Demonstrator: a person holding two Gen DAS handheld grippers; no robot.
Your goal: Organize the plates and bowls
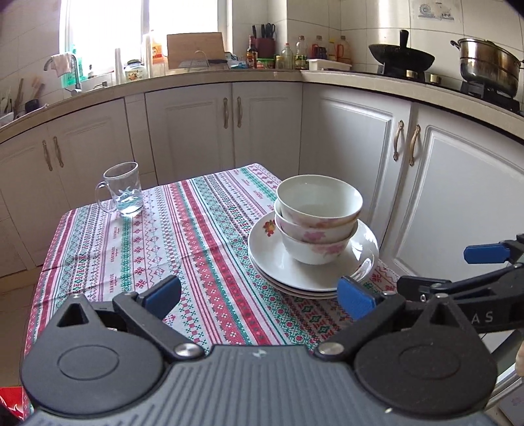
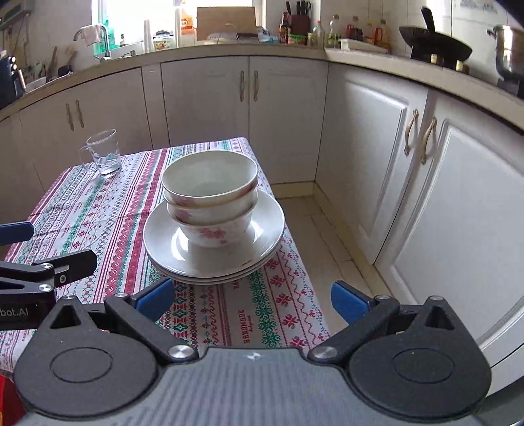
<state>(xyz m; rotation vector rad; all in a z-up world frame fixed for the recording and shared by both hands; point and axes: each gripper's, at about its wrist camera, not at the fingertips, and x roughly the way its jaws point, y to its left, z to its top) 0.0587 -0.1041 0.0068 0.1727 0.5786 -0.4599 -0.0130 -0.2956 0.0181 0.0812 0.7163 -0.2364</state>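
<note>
Strong daylight pours from a window [image 1: 108, 29] far ahead of both grippers, blown out to white. The room is bright, with soft shadows. Glare glints on the plates' [image 1: 363, 268] rim. Fisheye distortion bends the counter [image 2: 294, 55] and cabinets [image 2: 409, 164] toward the frame edges; corners darken.

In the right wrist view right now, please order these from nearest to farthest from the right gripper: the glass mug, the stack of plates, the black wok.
1. Stack of plates: just ahead of the right gripper, on the table's near right part.
2. Glass mug: at the table's far left corner.
3. Black wok: on the stove, far right.
</note>
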